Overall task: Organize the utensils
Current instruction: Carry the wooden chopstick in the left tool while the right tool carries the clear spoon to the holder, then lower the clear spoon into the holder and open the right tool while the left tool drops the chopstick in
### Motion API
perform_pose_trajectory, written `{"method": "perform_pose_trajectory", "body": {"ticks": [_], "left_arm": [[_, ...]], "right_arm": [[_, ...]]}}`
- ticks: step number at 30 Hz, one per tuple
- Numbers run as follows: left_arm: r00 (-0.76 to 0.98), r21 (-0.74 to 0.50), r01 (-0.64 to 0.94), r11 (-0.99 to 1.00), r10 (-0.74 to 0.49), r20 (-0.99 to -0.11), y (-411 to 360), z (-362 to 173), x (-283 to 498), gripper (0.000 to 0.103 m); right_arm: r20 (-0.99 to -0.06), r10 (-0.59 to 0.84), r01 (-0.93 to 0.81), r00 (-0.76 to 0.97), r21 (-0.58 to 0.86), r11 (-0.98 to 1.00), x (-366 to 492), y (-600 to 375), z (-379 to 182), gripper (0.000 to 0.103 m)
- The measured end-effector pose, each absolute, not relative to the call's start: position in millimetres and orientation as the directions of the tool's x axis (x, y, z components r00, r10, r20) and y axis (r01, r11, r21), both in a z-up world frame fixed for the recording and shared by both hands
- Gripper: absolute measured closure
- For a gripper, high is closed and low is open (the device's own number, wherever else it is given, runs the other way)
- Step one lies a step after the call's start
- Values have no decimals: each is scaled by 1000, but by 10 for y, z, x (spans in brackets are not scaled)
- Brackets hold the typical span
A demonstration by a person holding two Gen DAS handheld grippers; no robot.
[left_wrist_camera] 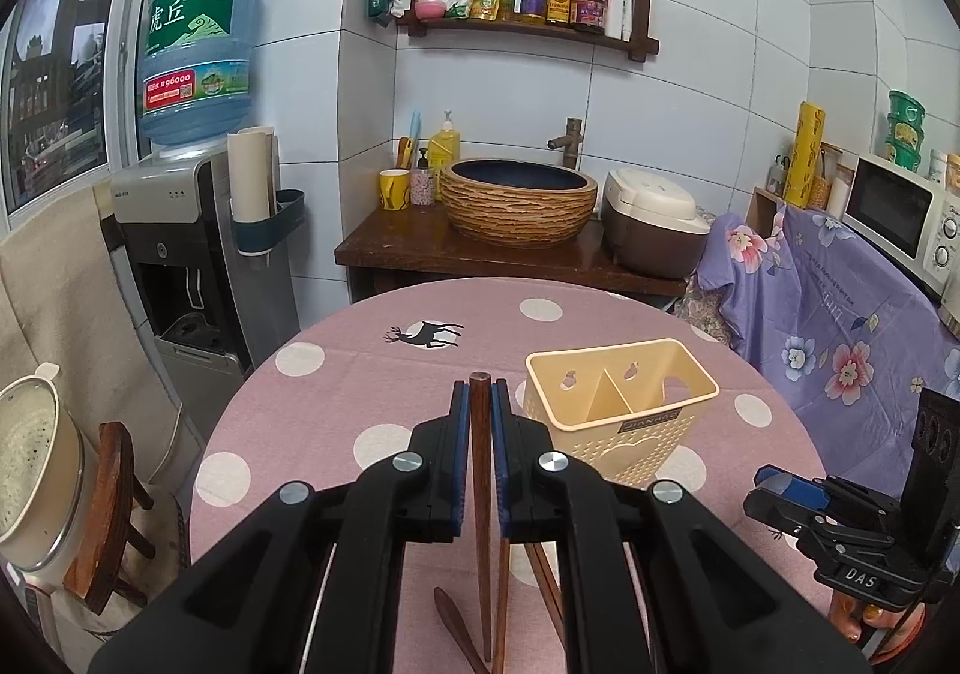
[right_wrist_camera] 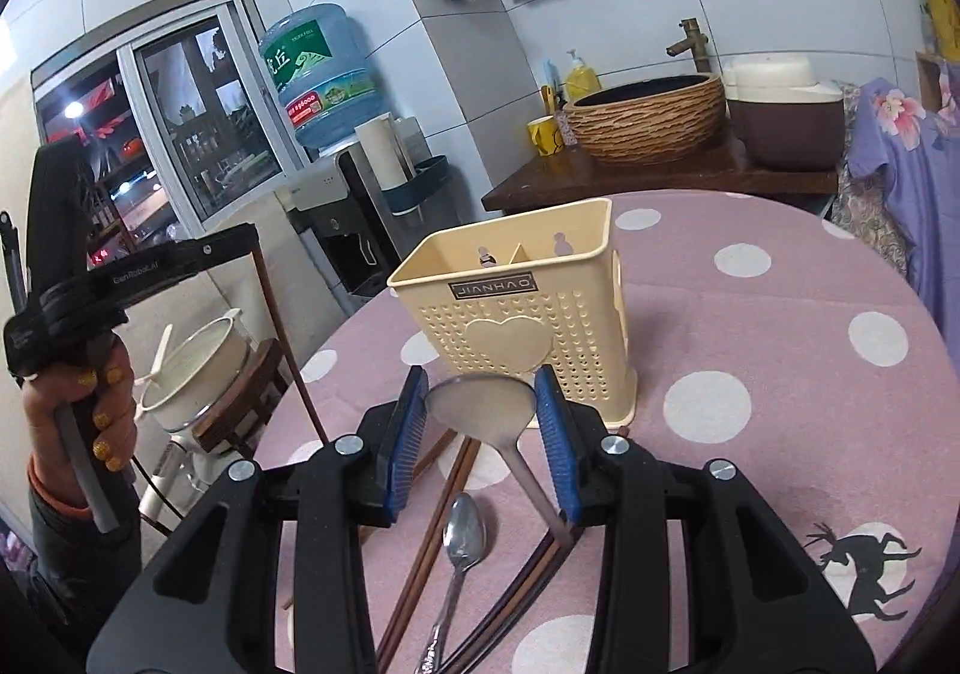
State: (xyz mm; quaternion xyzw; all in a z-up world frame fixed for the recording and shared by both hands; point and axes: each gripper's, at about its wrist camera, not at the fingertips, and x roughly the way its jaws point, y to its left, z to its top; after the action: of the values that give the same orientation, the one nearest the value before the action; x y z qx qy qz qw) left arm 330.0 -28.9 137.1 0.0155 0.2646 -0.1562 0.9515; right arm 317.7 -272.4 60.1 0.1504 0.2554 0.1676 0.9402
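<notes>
- Clamping a chopstick (left_wrist_camera: pixel 480 434), left gripper (left_wrist_camera: pixel 480 395): long axis 12–6 o'clock.
- Right gripper (right_wrist_camera: pixel 480 386) holds spatula (right_wrist_camera: pixel 483 404), blade at 12, handle toward 5.
- Caddy (right_wrist_camera: pixel 516 308) upright on table (right_wrist_camera: pixel 750 374), at 12.

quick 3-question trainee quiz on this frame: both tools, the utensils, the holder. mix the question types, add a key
1. True or false: the left tool is shut on a wooden chopstick.
2. What does the right tool hold between its pads?
A. a metal spatula
B. a fork
C. a wooden chopstick
3. Fill in: the cream utensil holder stands upright on the pink dotted ____.

Key:
1. True; the chopstick sits pinched between the blue pads.
2. A: the metal spatula, blade towards the holder. A metal spoon and more chopsticks lie on the cloth below it.
3. Tablecloth.
</notes>
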Motion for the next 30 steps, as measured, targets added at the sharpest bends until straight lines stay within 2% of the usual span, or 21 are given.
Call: {"method": "perform_pose_trajectory", "body": {"ticks": [11, 20, 24, 30], "left_arm": [[806, -66, 316, 947, -305, -507, -308, 1415, 3274, 95], [828, -71, 332, 941, -327, -456, -235, 1701, 3193, 95], [855, -66, 337, 939, -335, -395, -219, 2035, 3130, 95], [884, -91, 371, 924, -382, -271, -344, 2747, 3132, 95]], "right_arm": [[-425, 359, -235, 831, 316, 919, 3103, -2685, 705, 66], [-403, 389, -266, 829, 329, 906, 3115, -2690, 933, 66], [-372, 410, -285, 833, 347, 894, 3187, -2720, 1191, 66], [-275, 395, -301, 877, 328, 896, 3388, -2701, 1805, 66]]}}
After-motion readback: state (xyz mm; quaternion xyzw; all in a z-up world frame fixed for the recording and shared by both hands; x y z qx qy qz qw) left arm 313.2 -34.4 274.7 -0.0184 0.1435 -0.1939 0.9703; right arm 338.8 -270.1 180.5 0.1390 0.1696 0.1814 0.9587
